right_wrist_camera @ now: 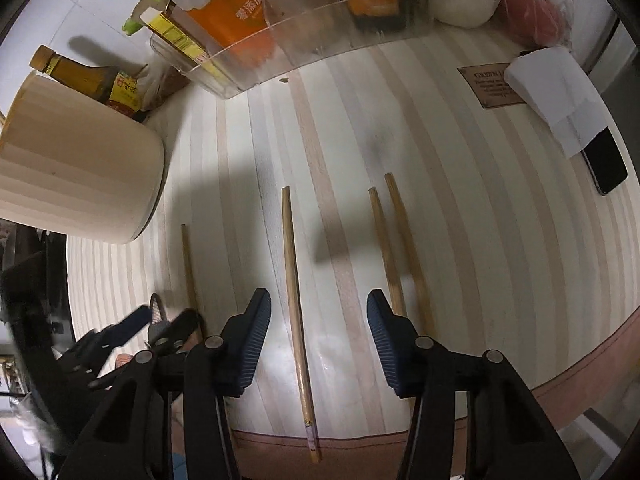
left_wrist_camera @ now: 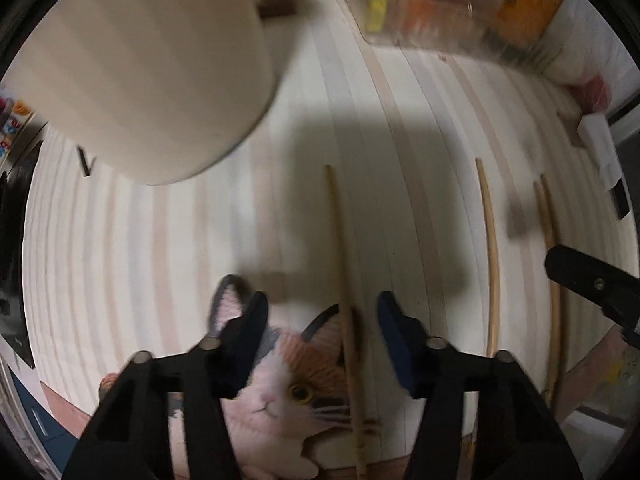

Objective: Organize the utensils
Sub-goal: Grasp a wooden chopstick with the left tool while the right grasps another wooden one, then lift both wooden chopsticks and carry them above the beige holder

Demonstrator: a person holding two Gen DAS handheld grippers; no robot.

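Note:
Several wooden chopsticks lie lengthwise on a striped table mat. In the right wrist view one chopstick [right_wrist_camera: 295,304] lies between the fingers of my open right gripper [right_wrist_camera: 319,340]. A pair [right_wrist_camera: 394,256] lies to its right and another chopstick [right_wrist_camera: 189,268] to its left. In the left wrist view my open left gripper [left_wrist_camera: 322,340] straddles one chopstick [left_wrist_camera: 345,300], with two more chopsticks [left_wrist_camera: 493,256] to the right. A cream cylindrical holder [left_wrist_camera: 152,72] stands at the upper left; it also shows in the right wrist view [right_wrist_camera: 76,160]. Both grippers hover just above the mat.
A clear bin [right_wrist_camera: 320,36] with sauce packets and bottles stands at the back. A brown bottle [right_wrist_camera: 92,80] stands behind the holder. A white paper [right_wrist_camera: 556,96] and a black phone [right_wrist_camera: 606,164] lie at the right. A cat-face picture [left_wrist_camera: 288,392] is under the left gripper.

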